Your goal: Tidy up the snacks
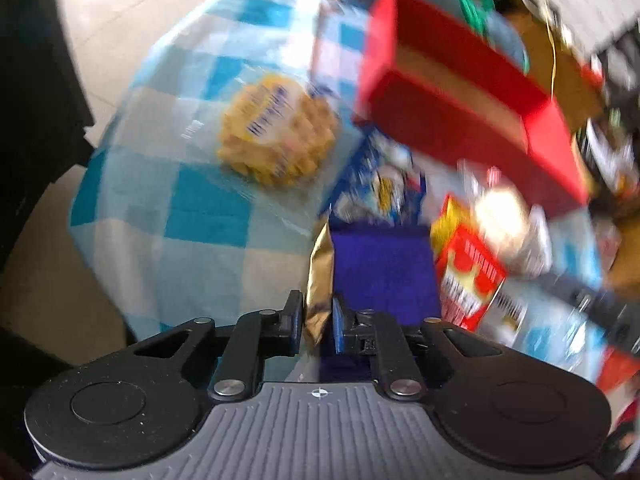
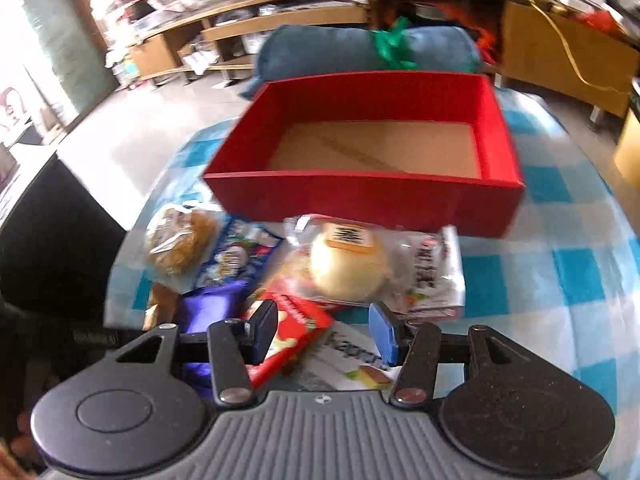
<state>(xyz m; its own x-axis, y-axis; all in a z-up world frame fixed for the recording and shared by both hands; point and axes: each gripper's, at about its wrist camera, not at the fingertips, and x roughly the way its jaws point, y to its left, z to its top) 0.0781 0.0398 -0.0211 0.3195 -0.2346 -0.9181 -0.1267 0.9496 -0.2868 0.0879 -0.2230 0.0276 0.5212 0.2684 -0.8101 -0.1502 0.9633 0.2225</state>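
while the left gripper (image 1: pixel 318 322) pinches the gold-edged seam of a purple snack packet (image 1: pixel 384 268), its two pads clenched tight on the foil, the right gripper (image 2: pixel 326 334) hangs over the heap of snacks with its jaws parted and nothing caught between them. no earlier view is at hand to show how those jaws came to stand so.

a red box (image 2: pixel 372 196) with a bare cardboard floor sits on the far side of the blue-and-white checked tablecloth (image 2: pixel 560 272), open at the top and empty inside. the snacks lie in a loose pile just near of its front wall: a pale round bun in clear wrap (image 2: pixel 346 266) at the middle, a white packet with dark lettering (image 2: pixel 432 276) to its right, a red-and-white carton (image 2: pixel 296 332) under the right gripper's left finger, a blue printed packet (image 2: pixel 236 256) further left, and a clear bag of brown biscuits (image 2: pixel 182 246) at the far left of the heap. a flat light-coloured package with printed letters (image 2: pixel 348 356) lies nearest, beneath the open jaws.

seen from the left wrist, much blurred, the biscuit bag (image 1: pixel 276 130) rests alone on the cloth to the left, apart from the pile, and the red box (image 1: pixel 460 96) stands tilted in view at the upper right.

beyond the table a blue cushion with a green ribbon (image 2: pixel 368 50) lies behind the box, before low wooden shelving (image 2: pixel 280 20).
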